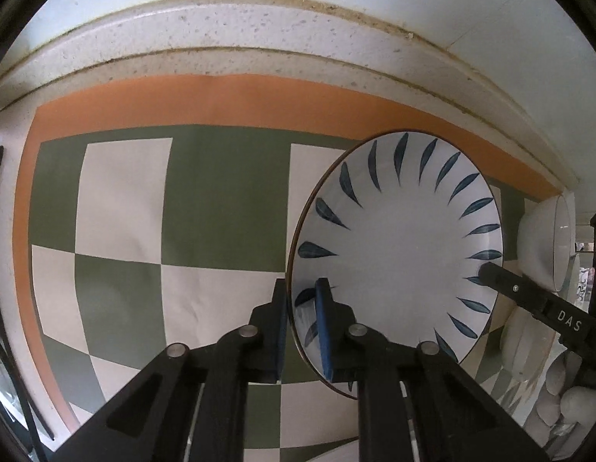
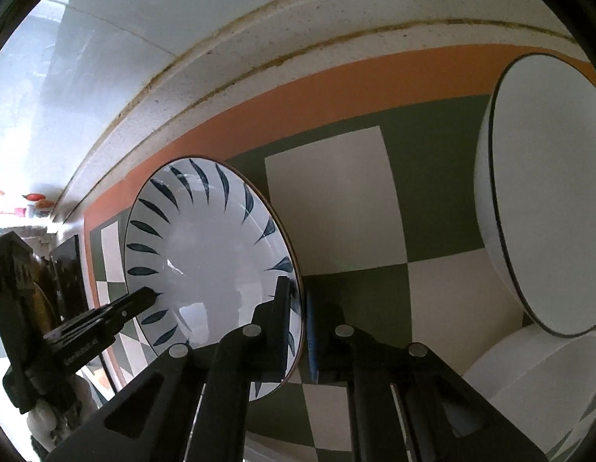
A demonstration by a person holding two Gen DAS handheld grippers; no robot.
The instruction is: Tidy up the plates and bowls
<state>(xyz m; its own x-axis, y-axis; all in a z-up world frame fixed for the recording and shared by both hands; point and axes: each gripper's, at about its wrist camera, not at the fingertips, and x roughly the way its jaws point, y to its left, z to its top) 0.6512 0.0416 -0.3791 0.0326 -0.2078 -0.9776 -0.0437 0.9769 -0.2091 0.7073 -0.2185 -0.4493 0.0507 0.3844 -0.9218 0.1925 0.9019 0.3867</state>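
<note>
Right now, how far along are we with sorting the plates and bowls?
Early, it seems. Done: nothing visibly stacked where this plate is; the checkered mat beside it lies bare. In hand: the leaf-pattern plate, pinched on opposite rims by the left gripper and the right gripper, both shut on it. Left: the black-rimmed white bowls standing to the right.

Left gripper (image 1: 302, 300) and right gripper (image 2: 298, 300) point steeply down, jaws clamped.

Plate (image 1: 398, 254) on the checked mat (image 1: 124, 200), left gripper (image 1: 302, 300) at its left rim, right gripper (image 2: 298, 304) at its right rim, bowls (image 2: 544, 200) right of the plate, wall ledge (image 1: 259, 30) behind it
</note>
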